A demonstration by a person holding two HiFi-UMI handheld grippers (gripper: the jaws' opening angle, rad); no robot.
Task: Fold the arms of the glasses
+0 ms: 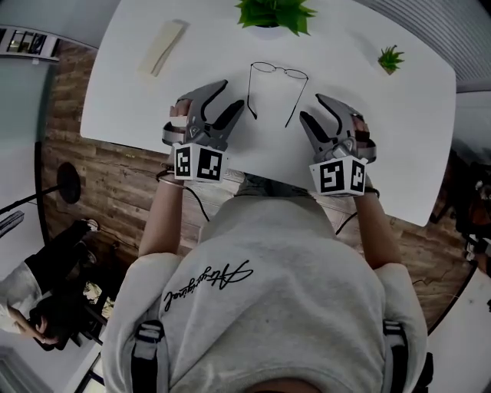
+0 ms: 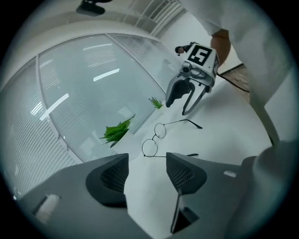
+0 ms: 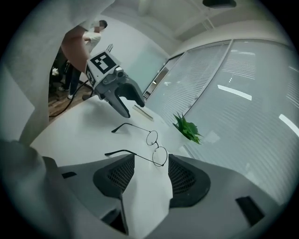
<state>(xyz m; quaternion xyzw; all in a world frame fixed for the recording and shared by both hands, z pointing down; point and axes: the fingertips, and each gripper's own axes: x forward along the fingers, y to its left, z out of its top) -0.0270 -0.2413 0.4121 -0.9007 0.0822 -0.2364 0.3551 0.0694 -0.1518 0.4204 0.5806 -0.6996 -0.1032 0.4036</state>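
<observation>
Wire-rimmed round glasses [image 1: 278, 70] with thin dark arms lie on the white, round-cornered table [image 1: 146, 107]. Both arms are swung out and point back toward you, and the lenses face the far edge.

Your left gripper [image 1: 234, 94] rests low over the tabletop just outside the glasses' left arm tip. Its jaws stand apart with nothing between them. In the left gripper view the frame [image 2: 156, 138] lies ahead of the grey pads, clear of them.

Your right gripper [image 1: 310, 106] mirrors it beside the other arm tip, jaws likewise spread and empty. In the right gripper view the near lens [image 3: 160, 155] shows just past the jaw tips, untouched.

Beyond the glasses, a leafy green potted plant [image 1: 275, 14] stands at the table's far edge. A small green plant [image 1: 390, 57] sits toward the far right corner, and a pale flat strip [image 1: 163, 47] lies toward the far left.

Around the table runs a brown wood-plank floor [image 1: 115, 184]. A glass wall [image 2: 93, 84] backed by white blinds closes the room behind the plants.
</observation>
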